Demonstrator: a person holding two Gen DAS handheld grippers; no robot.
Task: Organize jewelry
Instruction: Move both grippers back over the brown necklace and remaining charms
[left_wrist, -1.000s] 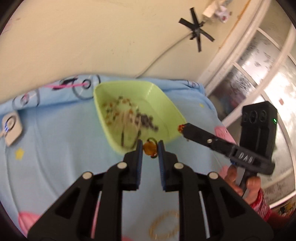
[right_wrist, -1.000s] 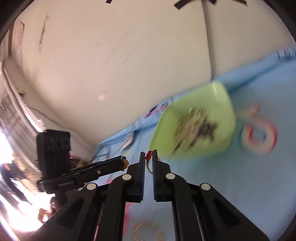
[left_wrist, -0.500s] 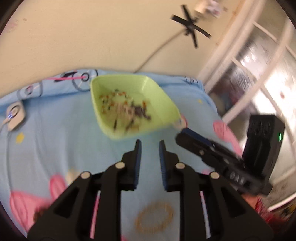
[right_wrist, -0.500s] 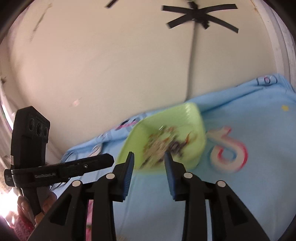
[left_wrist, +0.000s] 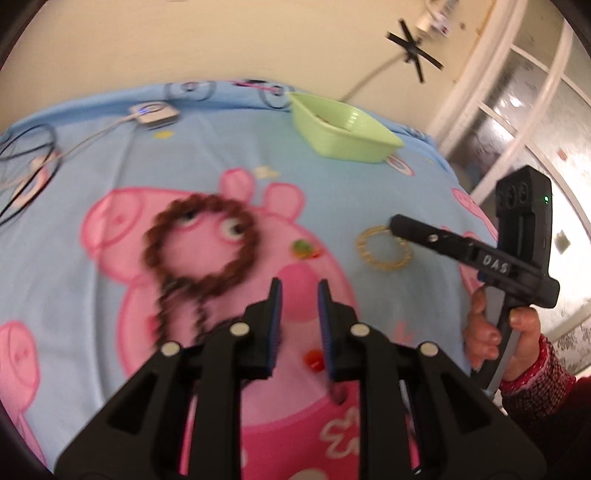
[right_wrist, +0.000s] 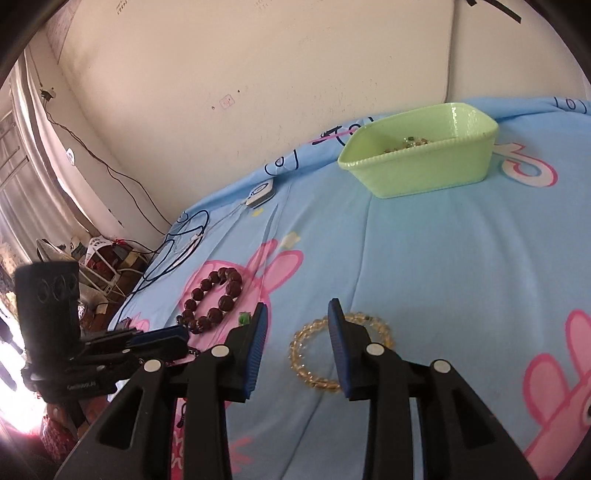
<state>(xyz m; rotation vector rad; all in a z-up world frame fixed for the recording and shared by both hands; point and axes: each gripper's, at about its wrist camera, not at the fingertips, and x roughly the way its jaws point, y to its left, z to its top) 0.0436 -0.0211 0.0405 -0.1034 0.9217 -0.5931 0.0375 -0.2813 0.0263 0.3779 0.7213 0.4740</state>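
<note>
A light green tub (left_wrist: 343, 129) (right_wrist: 424, 155) with several beaded pieces inside stands at the far edge of the blue cartoon bedspread (right_wrist: 424, 258). My left gripper (left_wrist: 298, 295) (right_wrist: 183, 338) hangs open and empty above the pink pig print, with a brown bead bracelet (left_wrist: 199, 243) (right_wrist: 214, 295) just ahead to its left. My right gripper (right_wrist: 297, 314) (left_wrist: 394, 223) is open with nothing held, its fingers straddling the near side of a gold bead bracelet (right_wrist: 314, 369) (left_wrist: 384, 249) lying below. A small green bead piece (left_wrist: 303, 248) (right_wrist: 243, 316) and a red one (left_wrist: 314, 360) lie between the bracelets.
A white charger puck (left_wrist: 153, 110) (right_wrist: 260, 194) with cables trails off the bed's far left. The cream wall rises right behind the tub. A person's hand (left_wrist: 484, 332) in a red patterned sleeve holds the right gripper. Floor clutter (right_wrist: 103, 266) sits beyond the left edge.
Both grippers held small bead pieces over the tub, opened and let them go, then drew back to the near part of the bedspread over the bracelets.
</note>
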